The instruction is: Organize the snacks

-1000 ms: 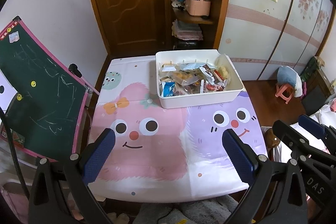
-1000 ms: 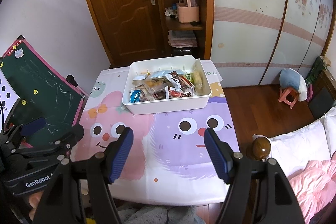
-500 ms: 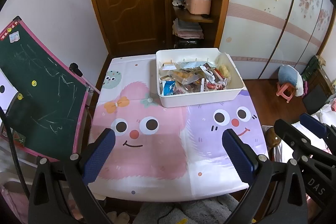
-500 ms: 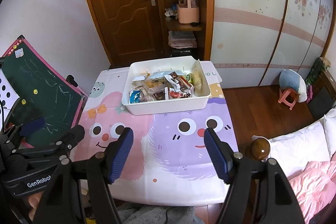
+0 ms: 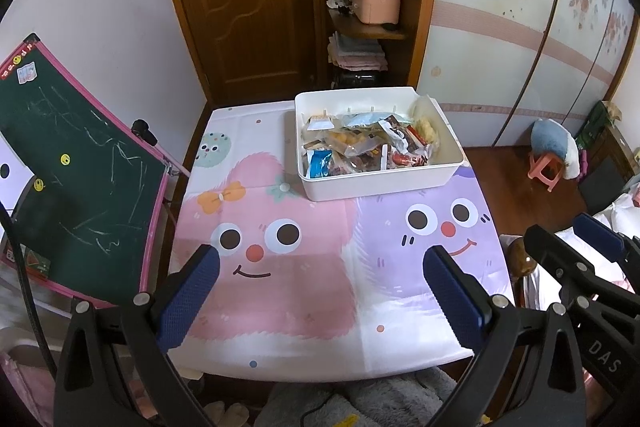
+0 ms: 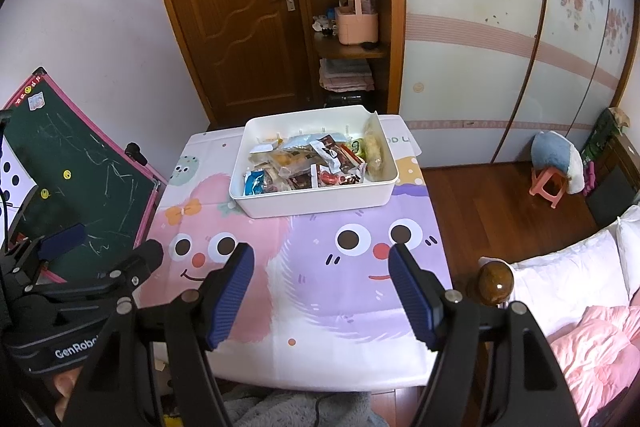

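A white plastic bin stands at the far side of the table and holds several mixed snack packets. It also shows in the right wrist view, with the snack packets inside. My left gripper is open and empty, held above the table's near edge. My right gripper is open and empty, also well short of the bin. The right gripper's fingers show at the right edge of the left wrist view, and the left gripper's fingers at the left of the right wrist view.
The table wears a cartoon-face cloth in pink and purple. A green chalkboard leans at the left. A wooden door and shelf unit stand behind. A bed with pink bedding and a bedpost knob lie right. A pink stool stands on the floor.
Both views shift very slightly; the bin sits a little higher in frame. Both grippers stay open and empty.
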A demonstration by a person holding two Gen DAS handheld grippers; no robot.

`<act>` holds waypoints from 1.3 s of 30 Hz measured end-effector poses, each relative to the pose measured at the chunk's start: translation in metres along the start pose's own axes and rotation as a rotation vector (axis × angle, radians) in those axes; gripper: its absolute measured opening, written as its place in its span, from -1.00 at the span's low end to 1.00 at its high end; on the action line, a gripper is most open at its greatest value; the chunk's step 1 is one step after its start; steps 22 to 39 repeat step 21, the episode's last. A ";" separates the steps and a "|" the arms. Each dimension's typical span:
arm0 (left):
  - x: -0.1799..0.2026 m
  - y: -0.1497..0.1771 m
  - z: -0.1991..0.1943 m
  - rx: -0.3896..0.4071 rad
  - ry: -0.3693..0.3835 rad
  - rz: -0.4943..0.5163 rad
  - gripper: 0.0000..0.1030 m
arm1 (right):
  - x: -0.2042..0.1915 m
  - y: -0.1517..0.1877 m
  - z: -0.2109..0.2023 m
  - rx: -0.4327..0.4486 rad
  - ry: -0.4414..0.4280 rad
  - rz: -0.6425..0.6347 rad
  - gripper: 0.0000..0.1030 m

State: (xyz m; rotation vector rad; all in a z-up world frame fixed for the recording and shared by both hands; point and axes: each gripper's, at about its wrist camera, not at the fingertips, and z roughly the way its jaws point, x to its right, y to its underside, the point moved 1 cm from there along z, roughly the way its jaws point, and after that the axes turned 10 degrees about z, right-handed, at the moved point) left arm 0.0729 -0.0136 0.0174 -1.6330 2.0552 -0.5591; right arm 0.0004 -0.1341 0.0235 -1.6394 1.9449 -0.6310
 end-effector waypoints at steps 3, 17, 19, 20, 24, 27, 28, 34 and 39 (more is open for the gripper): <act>-0.003 0.004 -0.001 -0.004 -0.001 0.002 0.97 | 0.003 0.001 0.000 -0.003 -0.002 0.003 0.36; -0.003 0.007 -0.002 -0.009 -0.002 0.010 0.97 | 0.006 0.002 -0.001 -0.002 0.000 0.004 0.36; -0.003 0.007 -0.002 -0.009 -0.002 0.010 0.97 | 0.004 0.001 -0.001 -0.003 0.000 0.003 0.36; -0.005 0.009 -0.003 -0.008 -0.002 0.010 0.97 | 0.007 0.001 -0.001 -0.003 0.000 0.004 0.36; -0.003 0.007 -0.002 -0.009 -0.003 0.010 0.97 | 0.005 0.001 -0.001 -0.003 -0.001 0.002 0.36; -0.003 0.007 -0.002 -0.009 -0.003 0.010 0.97 | 0.005 0.001 -0.001 -0.003 -0.001 0.002 0.36; -0.003 0.007 -0.002 -0.009 -0.003 0.010 0.97 | 0.005 0.001 -0.001 -0.003 -0.001 0.002 0.36; -0.003 0.007 -0.002 -0.009 -0.003 0.010 0.97 | 0.005 0.001 -0.001 -0.003 -0.001 0.002 0.36; -0.003 0.007 -0.002 -0.009 -0.003 0.010 0.97 | 0.005 0.001 -0.001 -0.003 -0.001 0.002 0.36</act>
